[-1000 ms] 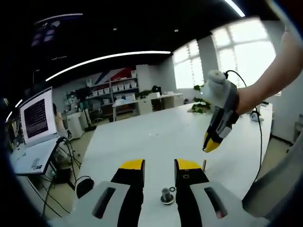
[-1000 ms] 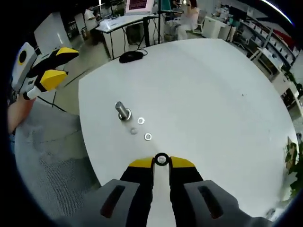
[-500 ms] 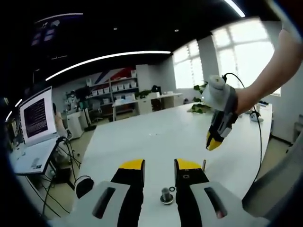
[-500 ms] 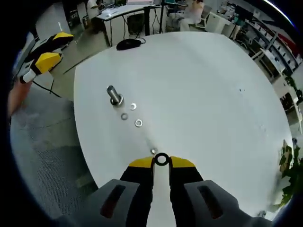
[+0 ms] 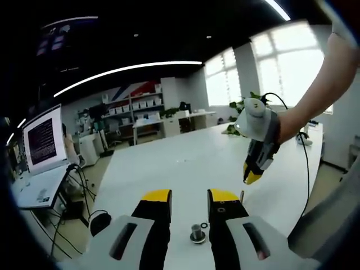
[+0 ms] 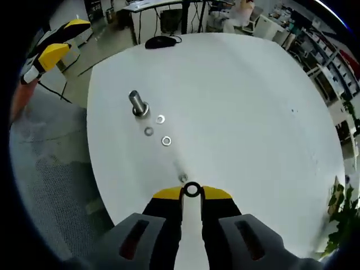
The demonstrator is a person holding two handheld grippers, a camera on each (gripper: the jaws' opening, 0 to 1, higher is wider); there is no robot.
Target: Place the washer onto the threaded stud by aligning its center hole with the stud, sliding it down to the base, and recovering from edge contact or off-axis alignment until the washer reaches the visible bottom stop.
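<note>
- Holding washer point(image 6: 192, 190) pinched in my right tongs point(image 6: 192, 192); stud point(image 6: 137, 104) stands upright, upper left of frame, well apart.
- Left tongs point(image 5: 188, 197) gape empty, straddling stud.

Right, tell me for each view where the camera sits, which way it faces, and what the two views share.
Left gripper view: rides low on the left gripper, facing across the white table toward the windows; its open jaws flank the threaded stud; the person's forearm holds the right gripper above.
Right gripper view: rides on the right gripper, looking down on the table; its jaws pinch a washer; three loose washers lie by the stud.
Shared: the table, the stud, and each other's gripper.
</note>
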